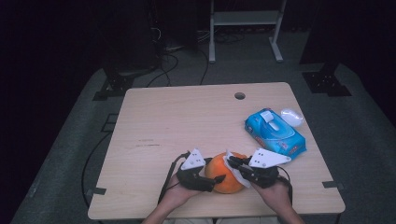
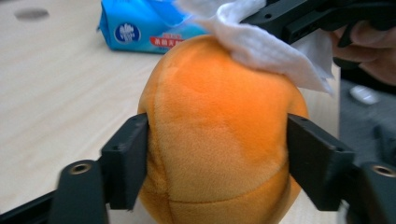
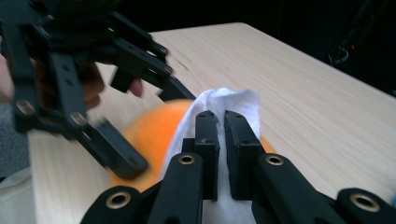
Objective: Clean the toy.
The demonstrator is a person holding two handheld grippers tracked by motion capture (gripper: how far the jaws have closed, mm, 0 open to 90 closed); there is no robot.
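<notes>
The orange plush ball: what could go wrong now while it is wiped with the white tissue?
1. The left gripper clamps the orange plush ball only at its sides; a hard wipe may twist it loose.
2. The right gripper pinches a small fold of the white tissue, which may slip out or tear.

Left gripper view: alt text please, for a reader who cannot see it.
The left gripper clamps an orange plush ball between its black jaws on a wooden table. The right gripper presses a white wipe on the ball's top; a blue wipes pack lies behind.
</notes>
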